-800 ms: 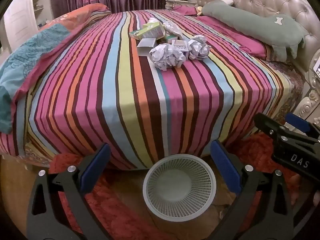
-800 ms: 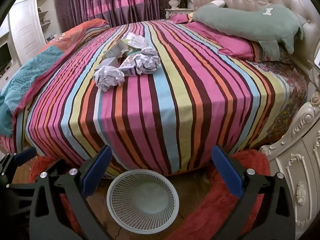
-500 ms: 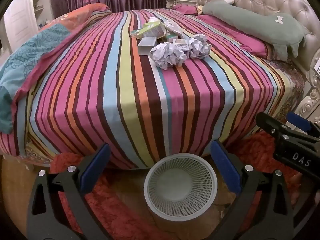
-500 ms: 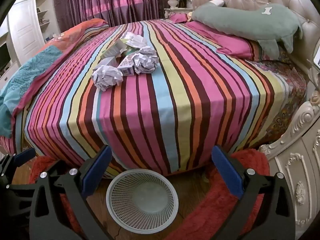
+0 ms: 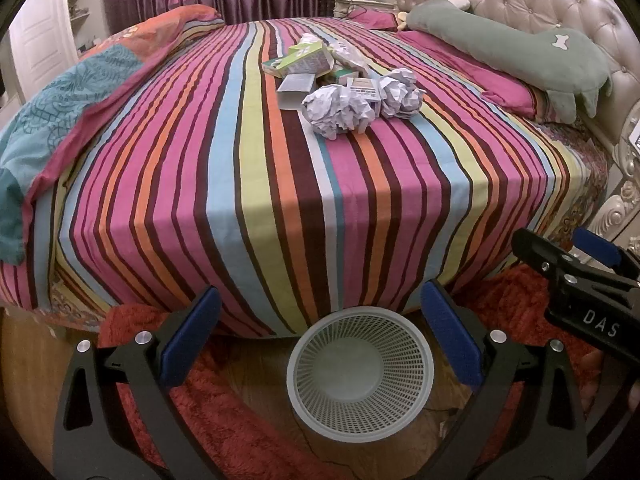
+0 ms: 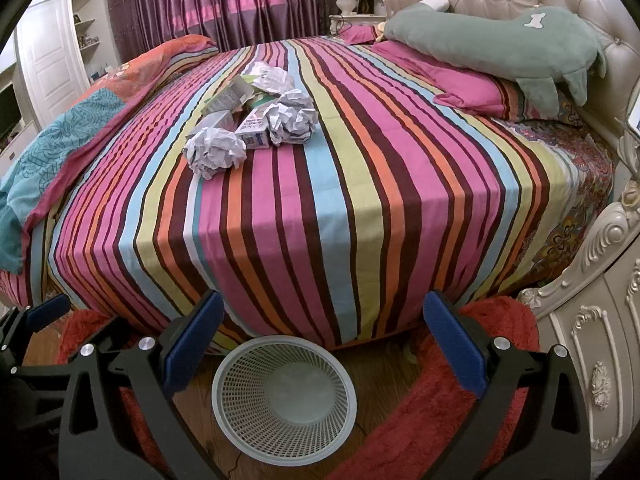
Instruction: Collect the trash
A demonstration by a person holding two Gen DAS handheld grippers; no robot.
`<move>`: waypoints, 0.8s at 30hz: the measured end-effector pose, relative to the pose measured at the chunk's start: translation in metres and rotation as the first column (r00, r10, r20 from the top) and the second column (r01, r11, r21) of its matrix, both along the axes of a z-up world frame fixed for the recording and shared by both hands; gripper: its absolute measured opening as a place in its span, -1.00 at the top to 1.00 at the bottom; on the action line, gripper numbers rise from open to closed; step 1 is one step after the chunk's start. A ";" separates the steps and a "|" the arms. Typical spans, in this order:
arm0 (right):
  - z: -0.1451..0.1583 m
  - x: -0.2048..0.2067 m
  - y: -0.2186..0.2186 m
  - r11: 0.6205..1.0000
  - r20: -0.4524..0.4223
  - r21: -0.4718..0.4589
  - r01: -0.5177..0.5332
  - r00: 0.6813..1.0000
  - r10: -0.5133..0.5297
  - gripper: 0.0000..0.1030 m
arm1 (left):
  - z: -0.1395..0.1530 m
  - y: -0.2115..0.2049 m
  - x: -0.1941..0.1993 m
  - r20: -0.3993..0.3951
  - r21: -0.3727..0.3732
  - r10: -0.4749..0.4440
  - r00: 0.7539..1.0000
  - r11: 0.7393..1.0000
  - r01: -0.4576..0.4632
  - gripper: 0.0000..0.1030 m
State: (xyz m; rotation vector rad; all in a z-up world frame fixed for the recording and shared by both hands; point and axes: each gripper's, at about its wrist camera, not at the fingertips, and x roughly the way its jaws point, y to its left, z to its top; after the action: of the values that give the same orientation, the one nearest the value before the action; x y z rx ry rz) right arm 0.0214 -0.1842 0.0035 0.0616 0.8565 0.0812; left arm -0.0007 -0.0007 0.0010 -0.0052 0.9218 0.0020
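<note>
White letters "DAS" read on the black body of the right gripper (image 5: 576,256) where it enters the right edge of the left wrist view; print on the small white carton (image 6: 253,127) in the trash pile is too small to read. The left gripper (image 5: 318,334) is cut off by the bottom of its frame, fingers spread wide, nothing between the blue pads (image 5: 191,336); the right gripper's fingers are likewise released and bare. The white mesh basket (image 6: 224,396) stands on the wooden floor at lower centre, against the bed's foot, holding nothing. The trash lies on the striped bedspread (image 6: 320,208) in the upper middle: two crumpled paper balls (image 5: 340,110), flattened cartons (image 5: 304,60) and a wrapper, overlapping so the rear pieces are partly hidden
</note>
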 end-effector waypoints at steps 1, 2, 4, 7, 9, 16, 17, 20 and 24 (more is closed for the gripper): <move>0.000 0.000 0.000 1.000 -0.001 0.001 0.000 1.000 0.000 -0.86 | -0.001 0.000 0.000 0.000 0.001 0.001 1.000 1.000 -0.001 -0.88; 0.000 0.000 -0.001 1.000 -0.001 0.001 0.000 1.000 0.000 -0.86 | -0.001 0.000 0.000 0.000 0.000 0.001 1.000 1.000 -0.001 -0.88; 0.000 0.000 0.000 1.000 -0.002 0.000 0.001 1.000 -0.001 -0.86 | -0.001 0.000 0.000 0.000 -0.001 0.001 1.000 1.000 -0.001 -0.88; 0.000 0.000 0.000 1.000 -0.001 -0.001 0.001 1.000 -0.001 -0.86 | -0.001 0.000 0.000 0.000 0.000 0.001 1.000 1.000 -0.001 -0.88; 0.000 0.000 -0.001 1.000 -0.001 0.000 0.000 1.000 0.000 -0.86 | -0.002 0.001 0.000 0.000 0.001 0.001 1.000 1.000 -0.001 -0.88; -0.001 0.000 0.000 1.000 -0.002 -0.001 0.000 1.000 0.000 -0.86 | -0.003 0.003 -0.001 0.002 0.001 0.002 1.000 1.000 -0.002 -0.88; -0.001 0.000 0.000 1.000 -0.002 -0.001 0.000 1.000 0.000 -0.86 | -0.004 0.004 -0.001 0.002 0.001 0.002 1.000 1.000 -0.002 -0.88; -0.001 0.000 0.000 1.000 -0.003 -0.001 -0.001 1.000 0.001 -0.86 | -0.004 0.005 -0.001 0.001 0.000 0.002 1.000 1.000 -0.002 -0.88; -0.001 0.000 0.001 1.000 -0.003 -0.002 -0.001 1.000 0.001 -0.86 | -0.004 0.005 -0.001 0.002 0.000 0.002 1.000 1.000 -0.002 -0.88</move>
State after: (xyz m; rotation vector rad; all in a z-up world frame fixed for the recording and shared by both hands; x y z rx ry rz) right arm 0.0212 -0.1836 0.0024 0.0597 0.8599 0.0810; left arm -0.0018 0.0039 -0.0031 -0.0058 0.9196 0.0035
